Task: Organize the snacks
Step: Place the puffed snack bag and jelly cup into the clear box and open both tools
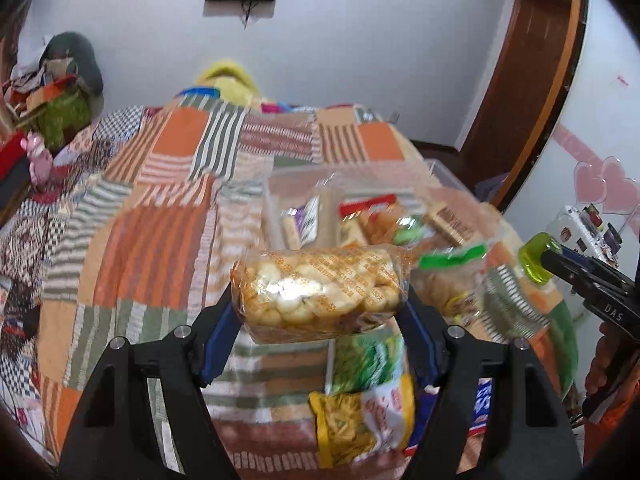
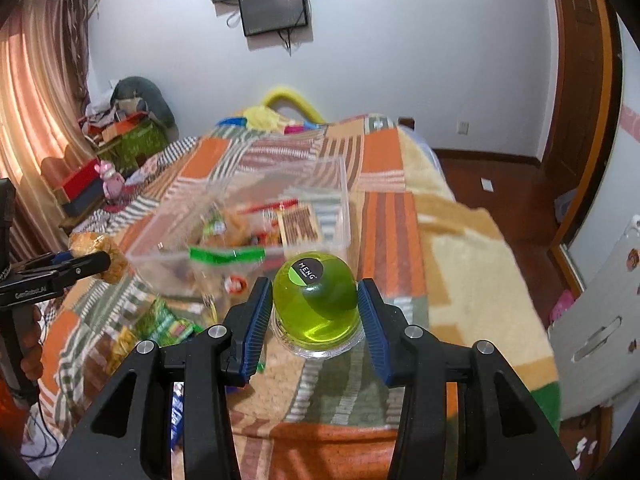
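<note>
In the centre of the left wrist view, the left gripper (image 1: 320, 300) has its jaws clenched on a clear packet of round biscuits (image 1: 320, 290), held crosswise above the patchwork bedspread (image 1: 160, 220). Just beyond it, right of centre, a clear plastic box (image 1: 276, 200) sits on the bed with several snack packs inside. A yellow snack bag (image 1: 360, 420) lies on the bedspread in the lower middle. In the right wrist view the right gripper (image 2: 316, 312) grasps a green jelly cup (image 2: 316, 300) with a dark round label, at the frame's centre, just in front of the box (image 2: 344, 200)
</note>
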{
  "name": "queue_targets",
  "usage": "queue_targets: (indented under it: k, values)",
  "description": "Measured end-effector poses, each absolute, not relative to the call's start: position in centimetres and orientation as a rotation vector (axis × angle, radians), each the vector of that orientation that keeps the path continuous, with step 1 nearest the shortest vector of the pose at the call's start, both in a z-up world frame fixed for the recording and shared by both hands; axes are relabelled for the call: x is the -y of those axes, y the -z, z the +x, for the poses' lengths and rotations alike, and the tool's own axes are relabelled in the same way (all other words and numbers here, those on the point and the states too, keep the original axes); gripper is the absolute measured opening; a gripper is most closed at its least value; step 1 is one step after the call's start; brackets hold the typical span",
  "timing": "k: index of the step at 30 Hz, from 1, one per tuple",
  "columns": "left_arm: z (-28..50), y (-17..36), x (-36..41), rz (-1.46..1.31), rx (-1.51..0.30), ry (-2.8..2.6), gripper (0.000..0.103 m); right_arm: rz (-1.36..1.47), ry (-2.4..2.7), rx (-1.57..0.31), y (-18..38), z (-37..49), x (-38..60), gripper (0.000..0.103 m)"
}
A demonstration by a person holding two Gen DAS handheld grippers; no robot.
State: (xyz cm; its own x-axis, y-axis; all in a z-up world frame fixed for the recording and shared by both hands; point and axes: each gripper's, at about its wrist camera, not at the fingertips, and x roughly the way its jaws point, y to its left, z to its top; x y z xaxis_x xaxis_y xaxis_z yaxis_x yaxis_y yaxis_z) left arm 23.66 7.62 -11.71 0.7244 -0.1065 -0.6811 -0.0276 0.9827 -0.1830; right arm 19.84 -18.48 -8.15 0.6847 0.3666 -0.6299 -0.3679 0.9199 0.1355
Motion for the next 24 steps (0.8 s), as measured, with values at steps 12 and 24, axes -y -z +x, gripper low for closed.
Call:
queue_targets:
  k: [12, 24]
  values:
    - [28.7, 10.3, -4.3, -0.157, -0.744, 0.096, 0.073, 0.001, -0.456, -0.635, 6.2, 23.3, 15.4, 0.026]
    - [32.2, 14.5, -4.4, -0.162, -0.857, 0.053, 0.075, -0.005, -0.486, -0.737, 8.9, 24.6, 14.2, 0.003]
